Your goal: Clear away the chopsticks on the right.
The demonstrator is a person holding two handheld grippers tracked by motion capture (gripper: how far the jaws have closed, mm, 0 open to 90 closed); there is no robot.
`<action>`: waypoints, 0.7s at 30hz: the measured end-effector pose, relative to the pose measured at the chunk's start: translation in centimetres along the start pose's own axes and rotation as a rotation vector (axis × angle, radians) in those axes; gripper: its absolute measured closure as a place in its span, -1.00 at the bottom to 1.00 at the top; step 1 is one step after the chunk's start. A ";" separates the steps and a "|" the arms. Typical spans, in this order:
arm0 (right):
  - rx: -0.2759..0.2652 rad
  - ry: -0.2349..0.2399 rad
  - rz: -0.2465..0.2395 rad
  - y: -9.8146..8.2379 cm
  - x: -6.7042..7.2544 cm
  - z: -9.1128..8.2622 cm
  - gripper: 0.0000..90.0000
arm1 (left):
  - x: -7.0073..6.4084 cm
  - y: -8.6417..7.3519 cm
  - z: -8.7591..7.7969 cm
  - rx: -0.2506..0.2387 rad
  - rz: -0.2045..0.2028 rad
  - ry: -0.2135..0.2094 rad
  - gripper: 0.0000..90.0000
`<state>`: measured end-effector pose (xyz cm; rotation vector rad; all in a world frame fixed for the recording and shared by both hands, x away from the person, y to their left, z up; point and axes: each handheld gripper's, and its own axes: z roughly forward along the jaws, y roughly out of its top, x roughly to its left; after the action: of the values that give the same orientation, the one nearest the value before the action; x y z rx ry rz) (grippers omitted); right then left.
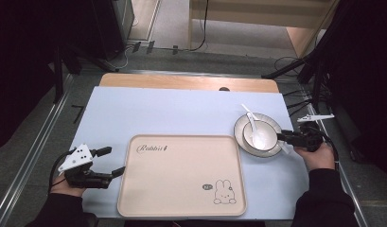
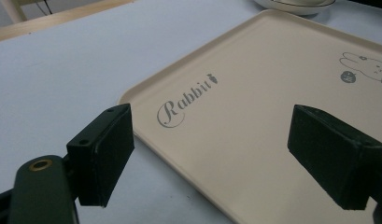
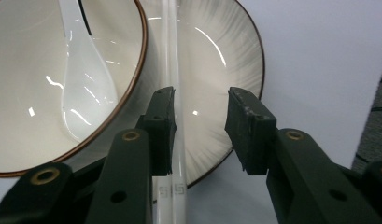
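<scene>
Two of my right gripper's (image 3: 198,123) jaws stand partly apart over the plate (image 3: 216,60), a white chopstick (image 3: 172,70) beside one. My left gripper's (image 2: 226,158) jaws gape wide, holding nothing, over the tray (image 2: 254,121).

The left gripper (image 1: 109,161), black with a grey plate on top, lies low in the left hand (image 1: 68,185), its jaws wide apart. The black right gripper (image 1: 282,137) points left from the right hand (image 1: 319,156), jaws partly apart.

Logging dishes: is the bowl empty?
No: a white spoon lies in the bowl; no food is visible.
</scene>
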<state>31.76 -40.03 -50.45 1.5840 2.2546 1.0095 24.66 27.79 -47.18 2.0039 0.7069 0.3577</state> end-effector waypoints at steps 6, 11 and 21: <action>0.030 0.005 0.011 0.1 0.1 0.7 0.66 | 0.0 0.0 0.0 -0.006 0.001 0.002 -0.66; 0.051 0.034 0.012 0.1 -0.4 1.7 0.79 | 0.0 0.0 0.0 0.003 0.002 -0.001 -0.66; 0.087 0.057 0.110 0.6 -0.9 1.6 0.87 | 0.0 -0.1 0.0 -0.002 0.002 -0.003 -0.66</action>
<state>33.39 -40.03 -51.49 1.7535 2.3000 1.0088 24.65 27.84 -47.22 2.0025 0.7025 0.3567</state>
